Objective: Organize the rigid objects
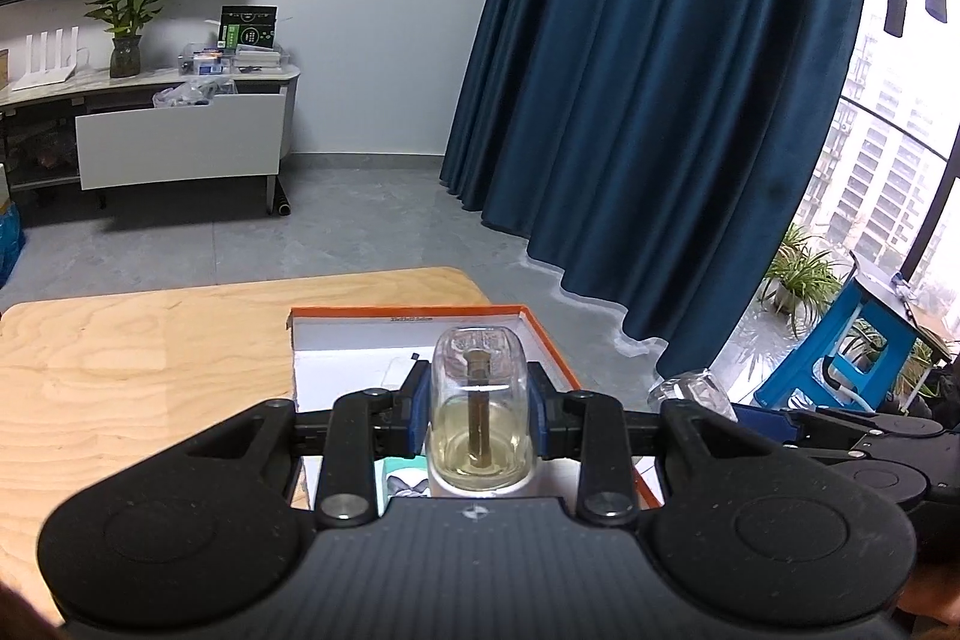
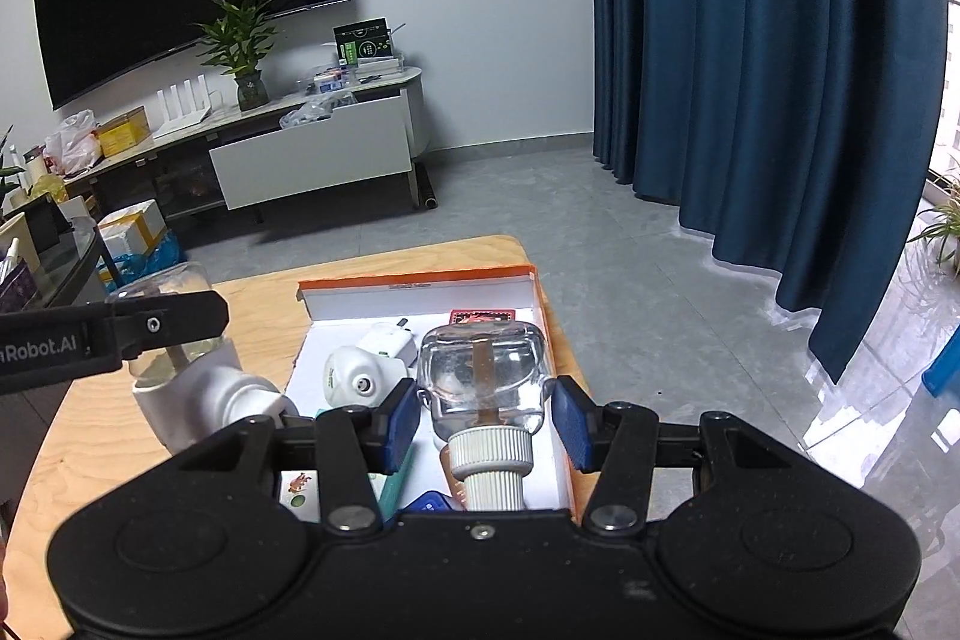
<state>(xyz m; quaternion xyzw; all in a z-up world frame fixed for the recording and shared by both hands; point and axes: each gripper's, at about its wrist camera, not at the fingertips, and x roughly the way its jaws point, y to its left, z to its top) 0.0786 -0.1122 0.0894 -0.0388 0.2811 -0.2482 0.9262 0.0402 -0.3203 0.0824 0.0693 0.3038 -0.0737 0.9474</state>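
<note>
bottle with white base (image 1: 480,412): clamped in my left gripper (image 1: 480,409), held over orange-rimmed box (image 1: 420,311) | clear refill bottle (image 2: 483,382): between my right gripper's (image 2: 483,418) blue pads (image 2: 401,421), which stand apart from the glass, bottle above the box | box sits on wooden table (image 1: 150,358)

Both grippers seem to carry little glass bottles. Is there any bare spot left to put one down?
Yes. The wooden table lies bare left of the orange-rimmed box. Inside the box, the white floor near its far wall is free. The near half is crowded: a white mask, a charger and cards.
</note>
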